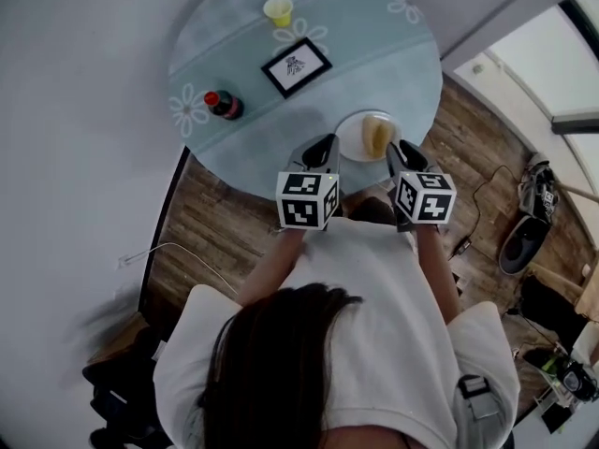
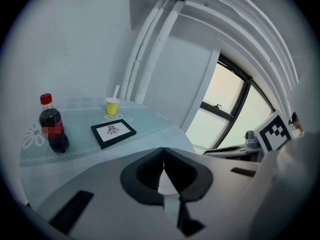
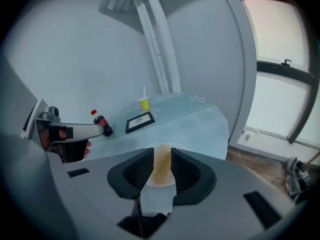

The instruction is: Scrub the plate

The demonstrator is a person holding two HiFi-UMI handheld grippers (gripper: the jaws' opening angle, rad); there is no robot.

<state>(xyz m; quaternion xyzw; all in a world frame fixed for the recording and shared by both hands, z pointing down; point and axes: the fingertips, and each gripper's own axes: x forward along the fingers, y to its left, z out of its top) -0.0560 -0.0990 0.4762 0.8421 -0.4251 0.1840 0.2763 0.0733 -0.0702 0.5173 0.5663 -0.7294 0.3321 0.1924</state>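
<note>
While I look down from the head view, I see the plate (image 1: 348,139) on the round table (image 1: 393,54), close to the edge by the person. It is white. A tan sponge (image 1: 376,137) lies on the plate, on its right half.

The left gripper (image 2: 163,155) points at the left side of the plate. Its jaws are pressed together and nothing is in them. From the head view its tip sits right at the plate's rim, but I cannot tell if it touches.

The right gripper (image 3: 162,155) points at the right side of the plate. Its jaws stand a little apart. Through the gap I see the sponge and a bit of white plate under it. The pads do not squeeze the sponge. From above, the tip is just beside the sponge, at the near right rim of the plate.

A black frame (image 1: 296,66) with a white card lies past the plate and a bit to the left. A dark bottle (image 1: 223,105) with a red cap stands well to the left of the plate. A yellow cup (image 1: 278,10) stands far past the plate, at the other side of the table.
</note>
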